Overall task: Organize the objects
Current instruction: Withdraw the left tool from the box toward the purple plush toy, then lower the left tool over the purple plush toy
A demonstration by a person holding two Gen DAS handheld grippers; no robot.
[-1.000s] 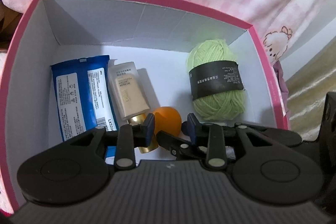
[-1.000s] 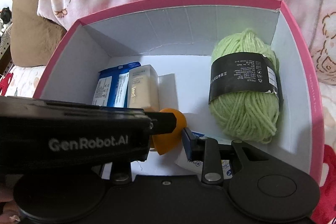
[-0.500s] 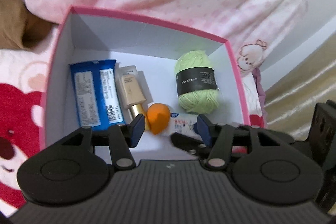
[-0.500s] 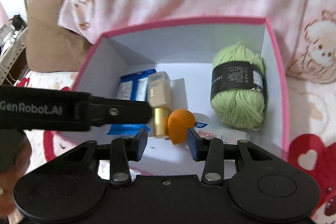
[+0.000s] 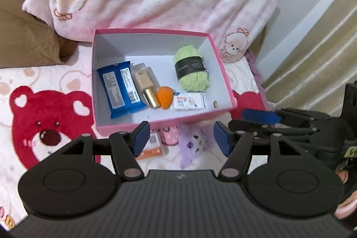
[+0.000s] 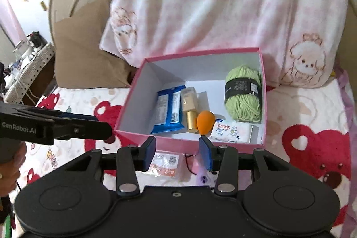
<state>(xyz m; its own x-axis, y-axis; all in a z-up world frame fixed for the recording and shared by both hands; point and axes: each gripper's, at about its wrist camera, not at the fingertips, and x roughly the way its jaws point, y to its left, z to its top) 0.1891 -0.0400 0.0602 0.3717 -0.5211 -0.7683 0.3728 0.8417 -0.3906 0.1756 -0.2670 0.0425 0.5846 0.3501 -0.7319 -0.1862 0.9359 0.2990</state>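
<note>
Your pink box [image 5: 223,73] sits on the bed against the quilt, with the orange sponge [image 5: 164,97] at its six o'clock edge, tissue pack [image 5: 189,102] at its three o'clock. Both the left hand-held gripper [image 5: 179,137] and right hand-held gripper [image 6: 177,153] have just been opening and stand apart, empty, likely freed for the items lying loose outside the box.

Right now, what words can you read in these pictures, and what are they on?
"GenRobot.AI": on the left hand-held gripper.
Tissue pack: Chinese print, too blurred.
Yarn band, blue packet, cream tube: too small.
Packet on the bedsheet: blurred.
</note>
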